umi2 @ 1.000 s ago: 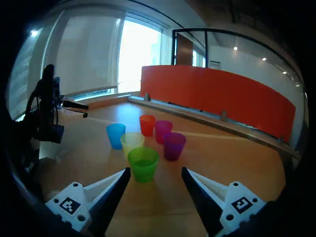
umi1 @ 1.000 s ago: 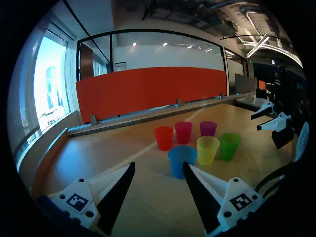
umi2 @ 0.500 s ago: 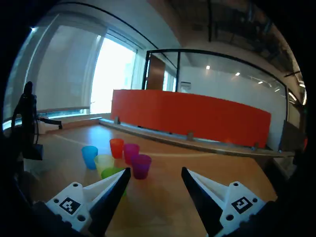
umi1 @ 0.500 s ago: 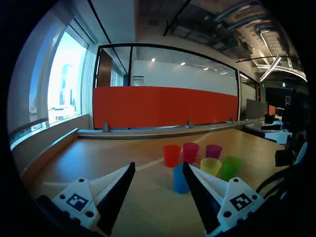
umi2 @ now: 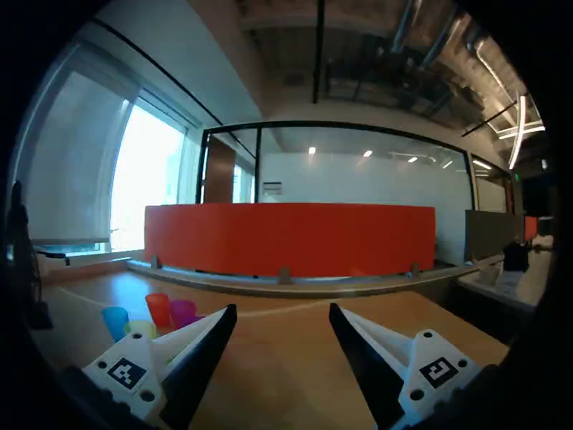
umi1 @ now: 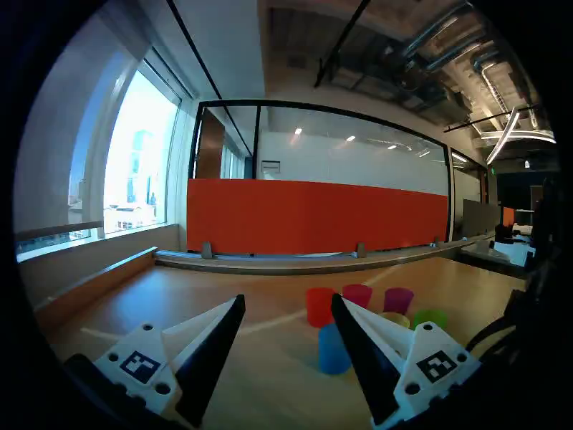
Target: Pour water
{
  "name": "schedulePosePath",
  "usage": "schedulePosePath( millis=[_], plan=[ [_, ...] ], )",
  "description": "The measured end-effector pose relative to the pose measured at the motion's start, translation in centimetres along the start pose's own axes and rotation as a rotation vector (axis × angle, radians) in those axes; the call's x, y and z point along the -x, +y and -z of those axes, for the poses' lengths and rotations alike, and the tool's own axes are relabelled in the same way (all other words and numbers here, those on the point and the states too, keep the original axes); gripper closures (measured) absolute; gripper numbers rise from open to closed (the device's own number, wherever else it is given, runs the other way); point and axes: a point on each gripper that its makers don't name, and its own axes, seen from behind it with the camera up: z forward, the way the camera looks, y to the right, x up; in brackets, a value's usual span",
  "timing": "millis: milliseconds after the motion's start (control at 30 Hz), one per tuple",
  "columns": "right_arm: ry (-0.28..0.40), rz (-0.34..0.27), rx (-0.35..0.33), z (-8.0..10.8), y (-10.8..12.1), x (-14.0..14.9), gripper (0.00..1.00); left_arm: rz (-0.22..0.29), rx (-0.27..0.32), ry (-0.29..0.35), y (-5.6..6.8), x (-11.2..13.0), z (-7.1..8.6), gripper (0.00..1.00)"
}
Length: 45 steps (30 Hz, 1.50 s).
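A blue translucent plastic cup [umi1: 334,348] stands upright and nearest on the pale wooden tabletop [umi1: 215,301]. Bunched close around it are others of the same make: a red cup [umi1: 319,307], a magenta cup [umi1: 357,294] and a purple cup [umi1: 398,299] farther back, and a yellow cup [umi1: 393,319] and a green cup [umi1: 430,317] to the right. Grouped this tightly, I'd say, any pour between them needs only a short tip. Which one holds water I cannot tell. The left gripper [umi1: 286,337] hovers low, jaws spread wide and empty, with the blue cup just beside its right finger. The right gripper [umi2: 283,344], equally wide and holding nothing, points past the cups, which lie off to its left. Bare wood lies open on the near and left sides. The far edge, with its low rail [umi1: 286,263] and orange partition panel [umi1: 315,215], is well apart from the cups.
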Motion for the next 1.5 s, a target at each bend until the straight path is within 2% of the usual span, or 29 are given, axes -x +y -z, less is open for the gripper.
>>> schedulePosePath(
  millis=[267,467,767,1067,1367,1500],
  plan=[
    [0.037,-0.043,0.085,0.6,2.8,0.4,0.00,-0.016,-0.045,0.019,0.1,0.5,-0.5,0.11],
    [0.027,-0.056,0.093,0.7,3.2,1.4,0.01,-0.038,-0.086,0.028,0.1,1.1,-0.7,0.11],
    [0.009,-0.061,0.128,0.8,4.0,2.3,0.01,-0.003,-0.123,0.049,-0.5,1.8,-1.0,0.11],
    [0.007,-0.082,0.151,1.1,4.7,2.2,0.01,-0.008,-0.122,0.049,-1.3,3.4,-1.5,0.11],
    [-0.001,-0.076,0.165,1.3,5.0,2.2,0.01,-0.032,-0.124,0.036,-1.5,4.7,-2.0,0.11],
    [-0.005,-0.072,0.167,1.3,4.9,2.3,0.00,-0.024,-0.127,0.033,-1.8,5.1,-2.1,0.11]
  ],
)
